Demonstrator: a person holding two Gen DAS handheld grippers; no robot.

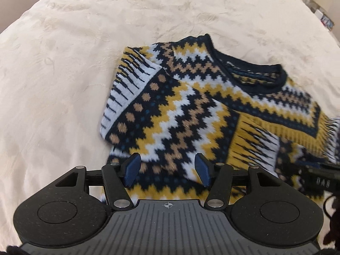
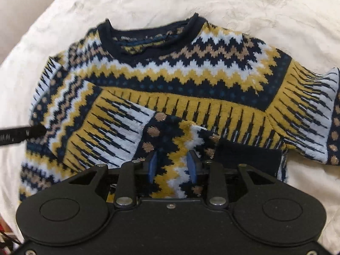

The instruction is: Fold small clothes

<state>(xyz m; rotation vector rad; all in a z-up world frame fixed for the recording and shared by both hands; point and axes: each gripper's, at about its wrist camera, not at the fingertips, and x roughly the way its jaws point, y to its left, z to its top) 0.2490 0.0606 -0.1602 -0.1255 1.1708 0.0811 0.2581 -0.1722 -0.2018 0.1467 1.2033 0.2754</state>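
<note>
Crosshair mark (image 1: pixel 169 205) printed on left tongs' (image 1: pixel 167 167) grey body; pale lettering on right tongs' finger (image 1: pixel 323 180) too blurred to read; sweater collar label (image 2: pixel 127 37) illegible.

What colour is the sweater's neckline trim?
Dark navy, a rolled band on the sweater neckline; clearest in the right wrist view.

Both wrist views look steeply down, close over the sweater (image 1: pixel 191 110) (image 2: pixel 170 85), sharing its collar and folded sleeve.

Cream plush blanket (image 1: pixel 85 63) covering the surface, blurred clutter (image 1: pixel 323 17) beyond its far edge
</note>
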